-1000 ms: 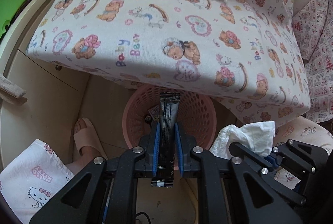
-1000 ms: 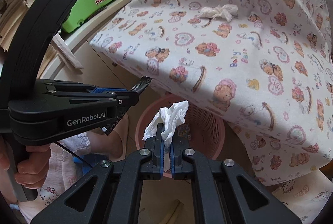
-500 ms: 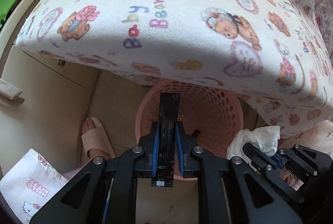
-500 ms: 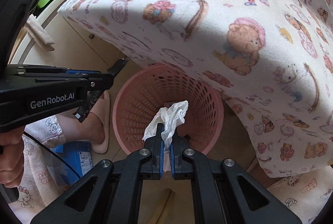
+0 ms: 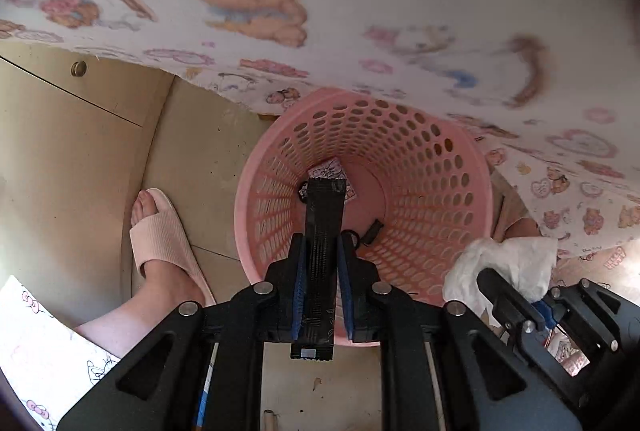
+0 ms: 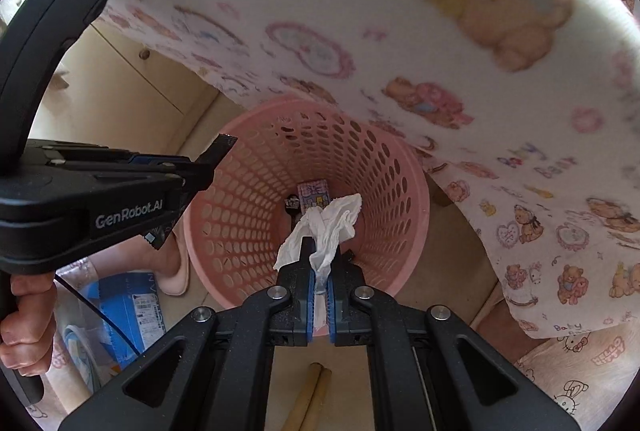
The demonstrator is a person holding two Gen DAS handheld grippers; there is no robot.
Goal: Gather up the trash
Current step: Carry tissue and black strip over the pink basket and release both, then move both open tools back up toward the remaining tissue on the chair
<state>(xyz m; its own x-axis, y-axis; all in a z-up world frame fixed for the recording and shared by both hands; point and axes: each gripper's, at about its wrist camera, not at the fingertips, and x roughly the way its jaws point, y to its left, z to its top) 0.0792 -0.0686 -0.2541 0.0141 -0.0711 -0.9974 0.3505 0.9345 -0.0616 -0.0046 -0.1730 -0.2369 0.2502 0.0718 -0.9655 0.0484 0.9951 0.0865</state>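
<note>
I had both tools pointed almost straight down over the round pink plastic basket with perforated walls (image 5: pixel 420 167), which stood on the floor half tucked under the edge of the bear-printed white cloth (image 5: pixel 360 11), because that basket was where the trash belonged. My left gripper (image 5: pixel 322 279) was nearly closed, its blue pads clamped on the long flat black sachet wrapper (image 5: pixel 323 227). I held the wrapper lengthwise along the fingers so its free end hung over the basket's mouth and would fall inside, I judged, once I let go. My right gripper (image 6: pixel 320 283) was pinched almost fully together on the crumpled white paper tissue (image 6: pixel 324 227), gripped by its lower end so the loose bulk stuck out past the fingertips, above the basket's opening. A small printed packet (image 6: pixel 314 193) and some dark scraps already lay on the basket's bottom. My foot in a pale pink slipper (image 5: pixel 160 231) stood just beside the basket. Neither piece had been dropped yet; both seemed well placed for release.
</note>
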